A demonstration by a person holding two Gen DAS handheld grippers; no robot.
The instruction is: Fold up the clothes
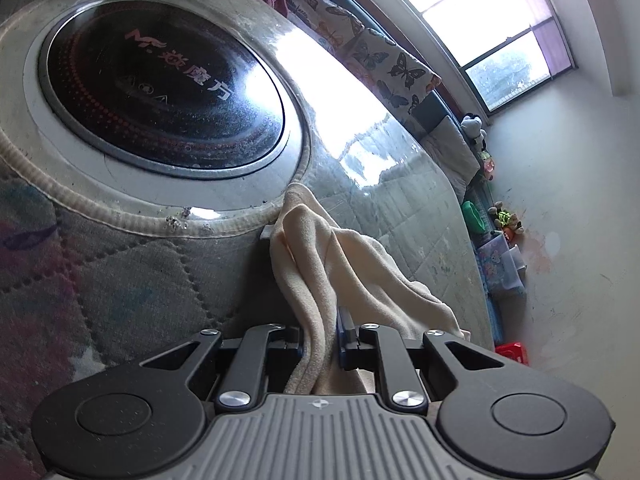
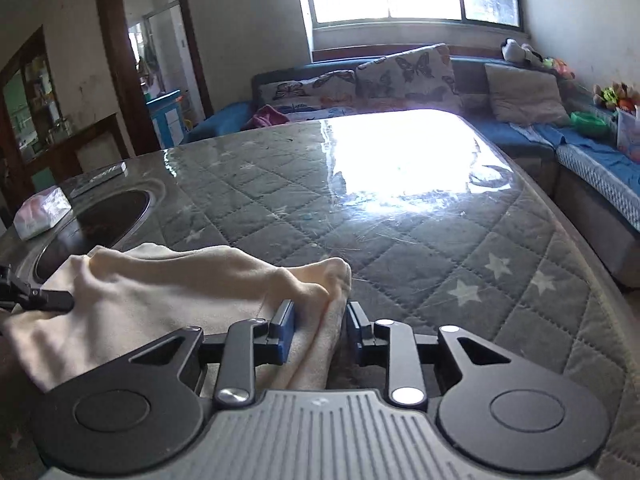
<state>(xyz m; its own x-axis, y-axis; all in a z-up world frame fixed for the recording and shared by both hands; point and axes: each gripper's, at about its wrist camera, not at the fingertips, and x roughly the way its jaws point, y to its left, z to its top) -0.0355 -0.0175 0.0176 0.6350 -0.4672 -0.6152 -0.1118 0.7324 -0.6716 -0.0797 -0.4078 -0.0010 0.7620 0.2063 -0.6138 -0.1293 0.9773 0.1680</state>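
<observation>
A cream fleece garment hangs bunched in vertical folds in front of my left gripper, which is shut on its lower edge above the quilted table. In the right wrist view the same garment lies stretched out at the lower left. My right gripper has its jaws a little apart around the garment's near corner, with the cloth filling most of the gap. The left gripper's fingers show at the far left edge, gripping the other end of the cloth.
The table has a grey quilted cover with stars under clear plastic. A round black cooktop is set into it. A tissue pack lies beside it. A blue sofa with butterfly cushions and toys runs behind, under the window.
</observation>
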